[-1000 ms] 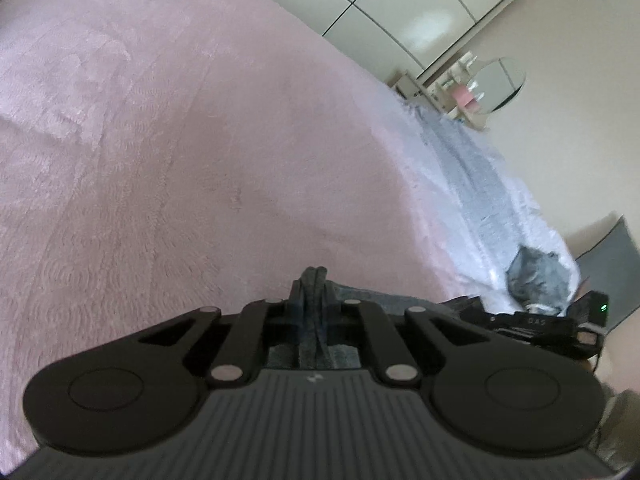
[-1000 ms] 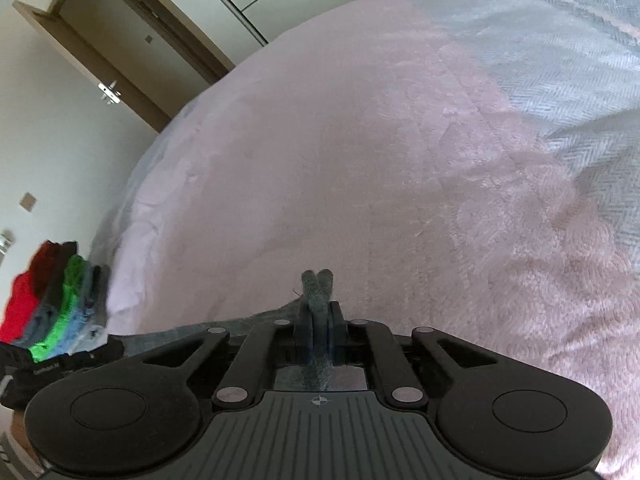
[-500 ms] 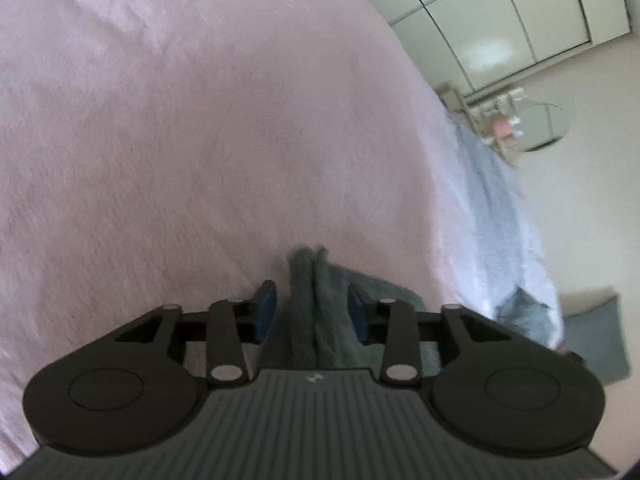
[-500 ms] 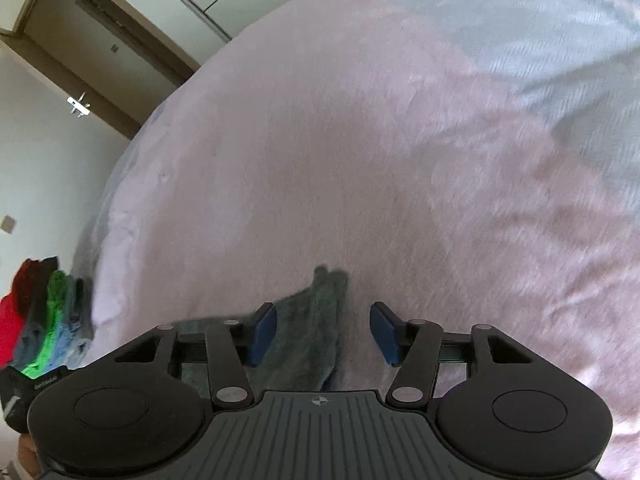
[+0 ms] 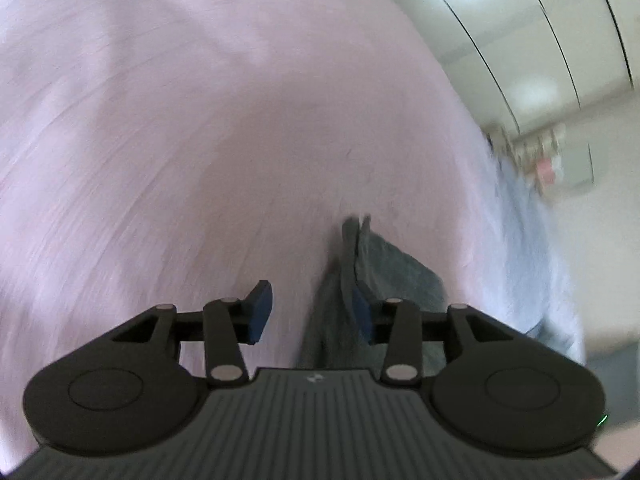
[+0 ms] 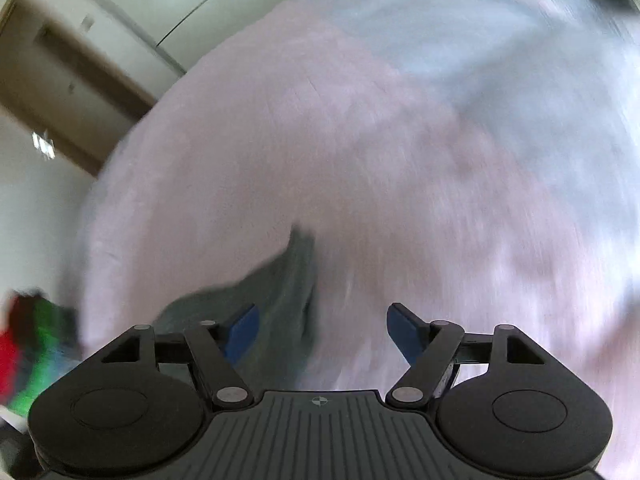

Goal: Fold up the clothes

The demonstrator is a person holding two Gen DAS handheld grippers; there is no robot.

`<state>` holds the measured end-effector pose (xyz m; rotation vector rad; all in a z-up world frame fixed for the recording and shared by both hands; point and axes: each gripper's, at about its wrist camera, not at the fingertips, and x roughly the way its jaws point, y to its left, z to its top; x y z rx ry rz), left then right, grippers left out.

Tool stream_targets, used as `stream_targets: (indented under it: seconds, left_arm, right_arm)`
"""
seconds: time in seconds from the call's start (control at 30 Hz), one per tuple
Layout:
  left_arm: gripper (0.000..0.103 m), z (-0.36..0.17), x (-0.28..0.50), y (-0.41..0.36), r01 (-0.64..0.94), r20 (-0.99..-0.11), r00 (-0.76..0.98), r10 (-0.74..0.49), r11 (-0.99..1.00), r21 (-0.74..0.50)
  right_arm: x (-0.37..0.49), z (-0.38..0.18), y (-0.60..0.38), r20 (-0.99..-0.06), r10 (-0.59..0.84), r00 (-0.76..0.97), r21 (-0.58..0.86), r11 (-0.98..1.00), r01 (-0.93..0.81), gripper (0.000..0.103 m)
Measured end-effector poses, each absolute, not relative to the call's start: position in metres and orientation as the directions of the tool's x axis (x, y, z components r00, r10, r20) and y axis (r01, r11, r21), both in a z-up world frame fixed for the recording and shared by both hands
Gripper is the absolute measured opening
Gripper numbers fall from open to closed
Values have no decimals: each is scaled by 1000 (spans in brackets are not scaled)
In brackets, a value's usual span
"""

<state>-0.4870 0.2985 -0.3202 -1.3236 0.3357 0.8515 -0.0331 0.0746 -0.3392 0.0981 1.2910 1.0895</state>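
Note:
A dark grey garment lies on the pink bedspread. In the left wrist view its pinched corner stands up beside the right blue pad, and my left gripper has its jaws opening, apart from the cloth. In the right wrist view the same grey garment lies next to the left blue pad; my right gripper is opening wide, and the cloth is loose between the jaws. Both views are blurred by motion.
A pile of folded clothes in red, green and blue sits at the bed's left edge. Pale grey bedding covers the far right of the bed. Wardrobe doors and a dresser stand beyond.
Both grippers were shut on the grey garment's corners a second ago; both have let go and opened. The cloth has dropped onto the bedspread, and both hands have swung and rolled.

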Motion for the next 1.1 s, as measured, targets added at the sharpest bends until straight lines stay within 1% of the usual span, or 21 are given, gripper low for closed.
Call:
stream_targets:
  seconds: [0.03, 0.07, 0.13, 0.2, 0.3, 0.33, 0.37, 0.4, 0.43, 0.47, 0.5, 0.63, 0.7, 0.73, 0.77, 0.8, 0.83, 0.87, 0.93, 1.0, 1.1]
  left_arm:
    - [46, -319, -495, 282, -679, -649, 674, 352, -49, -732]
    - [50, -321, -497, 268, -653, -643, 686, 341, -103, -751]
    - [51, -330, -496, 244, -596, -623, 711, 326, -190, -780]
    - [51, -343, -488, 230, -560, -612, 723, 320, -248, -791]
    - [51, -356, -477, 231, -533, -610, 705, 362, -298, -792]
    - [45, -359, -474, 232, -524, -607, 700, 377, -306, -795]
    - [37, -360, -473, 234, -526, -603, 697, 389, -295, -798]
    - [32, -361, -472, 236, -527, -599, 694, 400, -285, -800]
    - [24, -362, -470, 237, -529, -595, 691, 411, -275, -803]
    - [17, -363, -469, 239, -532, -591, 689, 419, -261, -806]
    - [15, -362, -469, 242, -541, -586, 695, 417, -234, -808]
    - [14, -352, -470, 250, -615, -590, 702, 398, -78, -785]
    - [17, -359, -471, 253, -636, -615, 696, 370, -79, -768]
    - [20, -361, -472, 253, -645, -628, 689, 360, -89, -759]
    - [21, -355, -474, 251, -660, -639, 670, 378, -92, -746]
    - [22, -349, -477, 248, -674, -649, 650, 395, -95, -732]
    - [23, -344, -479, 246, -688, -659, 629, 413, -99, -719]
    - [23, -338, -482, 244, -702, -668, 608, 430, -103, -705]
    - [22, -320, -483, 242, -735, -675, 571, 468, -75, -674]
    - [19, -300, -473, 244, -767, -664, 564, 492, 14, -641]
    - [18, -280, -435, 252, -794, -650, 595, 473, 220, -567]
  right_arm:
    - [-40, -343, 61, -702, 695, -156, 652, 539, -534, 74]
    - [-48, -347, 49, -686, 702, -193, 691, 544, -476, 74]
    - [-65, -359, 31, -651, 719, -242, 748, 553, -367, 74]
    - [-76, -372, 25, -633, 727, -266, 773, 571, -278, 74]
    - [-83, -391, 26, -598, 759, -258, 802, 568, -186, 73]
    - [-83, -395, 28, -589, 767, -253, 808, 564, -170, 66]
    - [-83, -398, 31, -584, 771, -254, 812, 562, -161, 58]
    - [-82, -401, 34, -579, 775, -255, 815, 559, -151, 36]
    - [-81, -404, 37, -578, 775, -256, 816, 559, -148, 22]
    - [-79, -405, 40, -582, 772, -256, 813, 562, -154, 16]
    - [-76, -404, 42, -587, 769, -253, 810, 562, -169, 5]
    - [-69, -391, 47, -601, 763, -237, 795, 540, -278, 5]
    - [-71, -392, 50, -637, 734, -235, 762, 556, -332, 5]
    - [-73, -391, 52, -660, 715, -231, 740, 564, -368, 6]
    - [-75, -389, 54, -682, 695, -228, 715, 568, -407, 8]
    - [-76, -385, 54, -699, 680, -223, 696, 574, -432, 19]
    - [-76, -377, 52, -720, 668, -189, 666, 587, -460, 38]
    - [-77, -367, 49, -738, 661, -134, 627, 598, -500, 42]
    - [-79, -347, 44, -758, 651, -29, 545, 610, -575, 43]
    - [-85, -327, 45, -730, 683, 21, 496, 551, -671, 43]
    - [-98, -315, 63, -701, 713, -17, 440, 414, -797, 43]
